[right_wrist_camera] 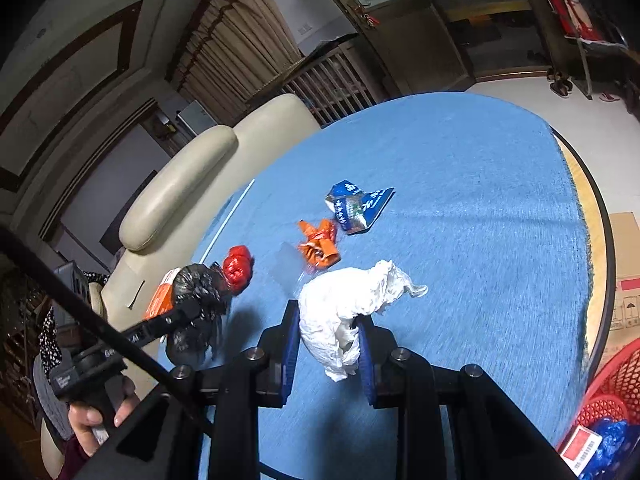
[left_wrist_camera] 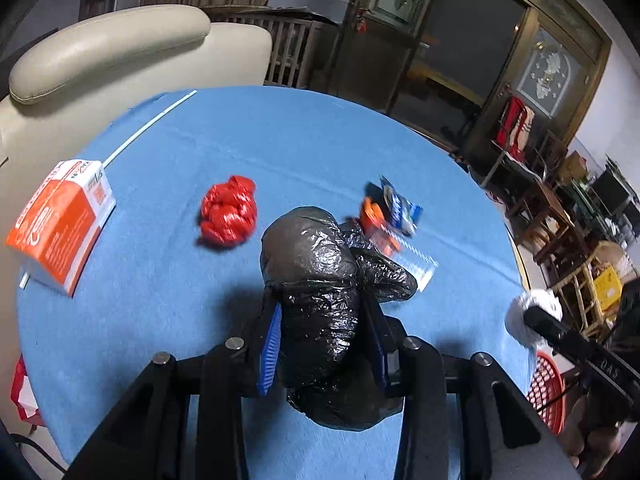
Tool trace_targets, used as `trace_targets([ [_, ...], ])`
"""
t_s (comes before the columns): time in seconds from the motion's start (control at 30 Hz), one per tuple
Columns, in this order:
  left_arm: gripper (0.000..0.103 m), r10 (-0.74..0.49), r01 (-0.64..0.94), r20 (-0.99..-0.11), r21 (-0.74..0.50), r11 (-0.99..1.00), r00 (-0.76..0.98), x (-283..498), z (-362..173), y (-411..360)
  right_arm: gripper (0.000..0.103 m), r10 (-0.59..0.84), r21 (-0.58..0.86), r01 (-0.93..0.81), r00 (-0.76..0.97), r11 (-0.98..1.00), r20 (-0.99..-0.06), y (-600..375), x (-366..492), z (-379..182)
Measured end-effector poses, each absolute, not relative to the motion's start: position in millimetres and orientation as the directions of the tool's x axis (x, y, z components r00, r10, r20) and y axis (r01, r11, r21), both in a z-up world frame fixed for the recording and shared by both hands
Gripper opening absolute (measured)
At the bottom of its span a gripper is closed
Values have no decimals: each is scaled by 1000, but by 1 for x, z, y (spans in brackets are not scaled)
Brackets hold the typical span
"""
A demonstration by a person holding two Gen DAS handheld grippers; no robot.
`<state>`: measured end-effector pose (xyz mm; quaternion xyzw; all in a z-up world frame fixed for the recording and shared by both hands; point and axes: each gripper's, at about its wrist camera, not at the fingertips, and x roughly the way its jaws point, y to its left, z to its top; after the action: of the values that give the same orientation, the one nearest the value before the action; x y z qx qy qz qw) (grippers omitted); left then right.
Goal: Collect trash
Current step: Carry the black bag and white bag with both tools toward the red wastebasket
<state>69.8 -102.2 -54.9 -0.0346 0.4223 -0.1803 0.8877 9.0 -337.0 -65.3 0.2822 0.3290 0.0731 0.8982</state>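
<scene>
My left gripper (left_wrist_camera: 320, 312) is shut on a crumpled black plastic bag (left_wrist_camera: 316, 280) and holds it above the blue table (left_wrist_camera: 280, 136). My right gripper (right_wrist_camera: 329, 320) is shut on a white crumpled tissue (right_wrist_camera: 344, 300), also above the table. The left gripper with the black bag (right_wrist_camera: 196, 296) shows at the left of the right wrist view. On the cloth lie a red crumpled bag (left_wrist_camera: 229, 216), an orange wrapper (right_wrist_camera: 320, 242), a blue-and-white wrapper (right_wrist_camera: 356, 206) and a clear plastic piece (right_wrist_camera: 290, 258).
An orange-and-white carton (left_wrist_camera: 60, 228) and a white straw (left_wrist_camera: 150, 126) lie at the table's left. A red mesh basket (right_wrist_camera: 616, 384) with trash in it stands by the right edge. A cream chair (left_wrist_camera: 104, 52) stands behind the table.
</scene>
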Motion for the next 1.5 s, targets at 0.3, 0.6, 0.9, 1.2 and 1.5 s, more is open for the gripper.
trace_targets([
  [0.3,40,-331,328,-715,-149,933,616,32,-41,-113,28,320,546,33,779,837,-538,-325,-15,-60],
  [0.6,40,-331,354,-699,-119,928,634,7,-33,-125,28,320,537,5,799,843,-510,-322,-37,-48],
  [0.9,40,-316,361,-688,-85,929,653,-9,-26,-135,28,307,532,1,815,847,-491,-328,-55,-44],
  [1.2,40,-272,355,-698,-27,935,662,-14,-31,-145,28,314,543,3,813,840,-490,-330,-56,-47],
  [1.5,40,-229,351,-678,46,935,699,-21,-28,-153,28,322,546,-2,809,838,-491,-327,-56,-48],
])
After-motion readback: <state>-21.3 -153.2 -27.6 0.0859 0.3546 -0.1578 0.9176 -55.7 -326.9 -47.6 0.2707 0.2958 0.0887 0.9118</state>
